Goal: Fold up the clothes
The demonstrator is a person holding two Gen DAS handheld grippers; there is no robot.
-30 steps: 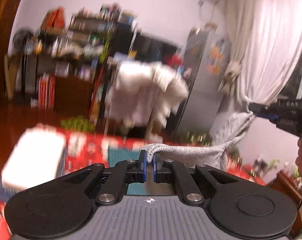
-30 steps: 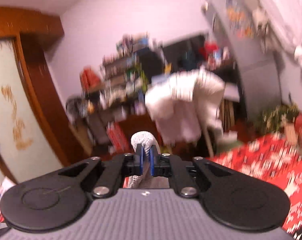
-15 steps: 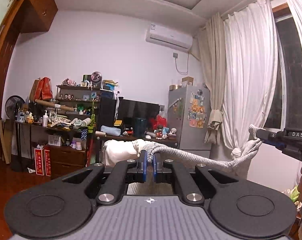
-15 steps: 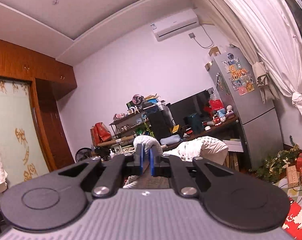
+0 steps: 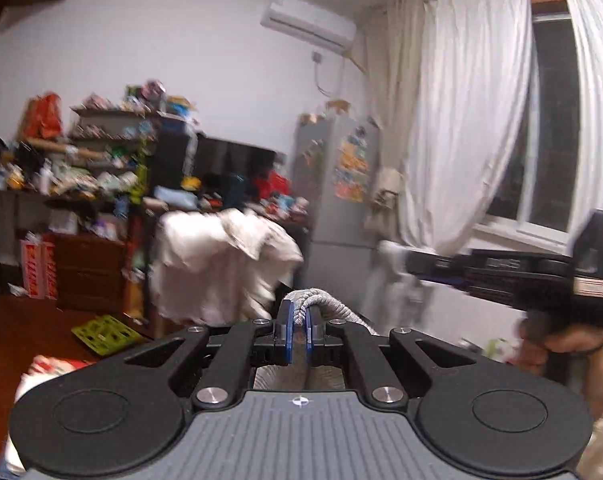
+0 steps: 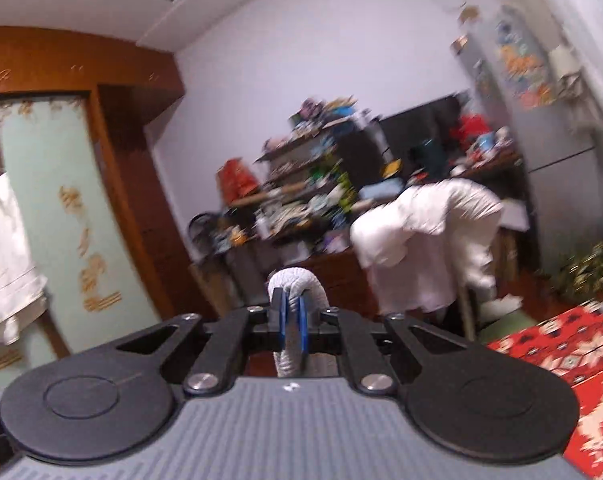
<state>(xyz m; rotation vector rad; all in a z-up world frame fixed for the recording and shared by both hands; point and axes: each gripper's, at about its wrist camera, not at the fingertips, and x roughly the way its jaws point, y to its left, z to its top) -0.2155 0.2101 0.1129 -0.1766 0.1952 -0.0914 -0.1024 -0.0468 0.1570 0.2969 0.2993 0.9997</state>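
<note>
Both cams tilting down vs 0.5 s ago, blurred: garment coming down for the fold.
L gripper [image 5: 297,322] & R gripper [image 6: 292,320] each clamp grey knit garment [image 5: 321,300] edge, held in air.

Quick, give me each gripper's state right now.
Left gripper: shut on the grey knit garment.
Right gripper: shut on the same garment.

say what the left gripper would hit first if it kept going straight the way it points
Probably the white clothes heaped on a chair, just left of the left gripper line; depth is blurred. The gripper itself holds grey knit fabric.
</note>
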